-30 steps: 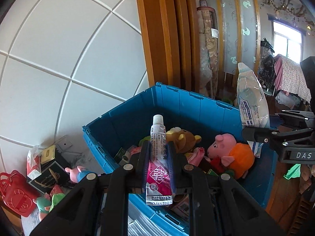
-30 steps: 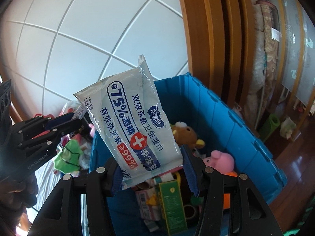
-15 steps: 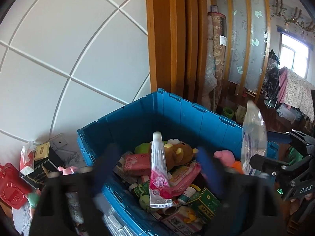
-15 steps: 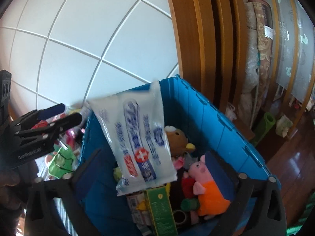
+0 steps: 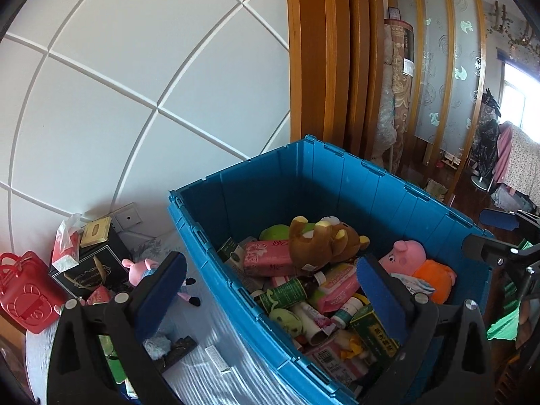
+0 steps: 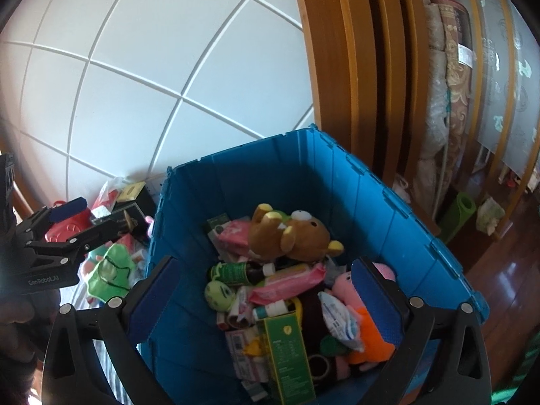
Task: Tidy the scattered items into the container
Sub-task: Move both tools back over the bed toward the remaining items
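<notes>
A blue plastic bin (image 5: 303, 182) (image 6: 354, 195) holds a brown bear plush (image 5: 324, 239) (image 6: 290, 233), a pink pig plush (image 5: 422, 266) (image 6: 357, 303), boxes and bottles. The white wipes pack (image 6: 339, 317) lies in the bin beside the pig. The pink-and-white tube (image 5: 315, 320) lies among the bottles. My left gripper (image 5: 270, 290) is open and empty above the bin's near wall. My right gripper (image 6: 266, 290) is open and empty over the bin.
Left of the bin lie a red basket (image 5: 23, 297), a black box (image 5: 87, 263), a small pig toy (image 5: 141, 266) and a green toy (image 6: 111, 273). A white panelled wall stands behind, with a wooden frame (image 5: 320, 50) to the right.
Both grippers opened. The tube dropped from the left gripper and the wipes pack from the right gripper into the bin.
</notes>
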The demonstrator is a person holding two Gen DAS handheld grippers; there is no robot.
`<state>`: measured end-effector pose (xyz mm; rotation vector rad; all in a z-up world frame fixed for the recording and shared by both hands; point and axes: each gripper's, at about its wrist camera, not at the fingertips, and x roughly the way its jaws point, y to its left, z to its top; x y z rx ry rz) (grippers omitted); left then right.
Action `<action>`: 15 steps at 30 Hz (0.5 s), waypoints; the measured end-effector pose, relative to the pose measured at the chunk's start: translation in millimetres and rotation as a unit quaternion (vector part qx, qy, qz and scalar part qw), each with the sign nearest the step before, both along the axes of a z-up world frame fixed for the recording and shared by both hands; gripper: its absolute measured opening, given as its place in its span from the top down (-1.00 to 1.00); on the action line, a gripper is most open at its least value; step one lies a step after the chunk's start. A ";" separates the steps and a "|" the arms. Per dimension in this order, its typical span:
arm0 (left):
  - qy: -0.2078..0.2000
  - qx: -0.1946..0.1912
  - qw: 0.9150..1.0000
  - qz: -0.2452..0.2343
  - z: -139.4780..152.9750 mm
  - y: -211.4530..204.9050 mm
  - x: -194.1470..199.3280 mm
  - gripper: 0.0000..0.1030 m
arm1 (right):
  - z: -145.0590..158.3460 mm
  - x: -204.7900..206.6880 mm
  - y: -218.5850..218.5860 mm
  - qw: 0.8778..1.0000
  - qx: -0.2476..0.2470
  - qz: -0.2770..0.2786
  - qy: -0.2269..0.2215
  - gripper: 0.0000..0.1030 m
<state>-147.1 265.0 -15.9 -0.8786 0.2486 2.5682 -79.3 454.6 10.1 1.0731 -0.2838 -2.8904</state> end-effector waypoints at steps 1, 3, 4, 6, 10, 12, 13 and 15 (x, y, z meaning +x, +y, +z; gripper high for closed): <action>-0.002 -0.001 1.000 0.003 -1.6 -5.8 2.5 -0.99 | 0.5 1.0 -4.2 1.000 0.000 0.003 0.000 -0.99; -0.004 -0.003 1.000 0.010 -4.0 -18.5 7.5 -0.99 | 1.7 3.8 -13.9 1.000 0.001 0.010 0.002 -0.99; -0.006 -0.002 1.000 0.012 -5.5 -25.7 9.8 -0.99 | 2.3 5.3 -18.9 1.000 0.001 0.013 0.004 -0.99; -0.015 -0.002 1.000 0.020 -9.0 -42.2 13.8 -0.99 | 4.4 8.4 -29.1 1.000 0.001 0.018 0.008 -0.99; -0.024 -0.005 0.998 0.053 -17.1 -83.6 22.6 -0.99 | 8.2 13.8 -50.3 1.000 0.001 0.026 0.012 -0.99; -0.028 -0.014 0.997 0.072 -22.7 -104.8 27.6 -0.99 | 9.5 17.0 -61.5 0.999 0.002 0.031 0.013 -0.99; -0.028 -0.014 0.996 0.080 -25.2 -116.6 31.1 -0.99 | 10.3 18.8 -67.5 0.999 0.003 0.035 0.014 -0.99; -0.032 -0.014 0.995 0.095 -30.8 -140.2 37.6 -0.99 | 10.5 22.7 -80.3 0.999 0.005 0.042 0.018 -0.99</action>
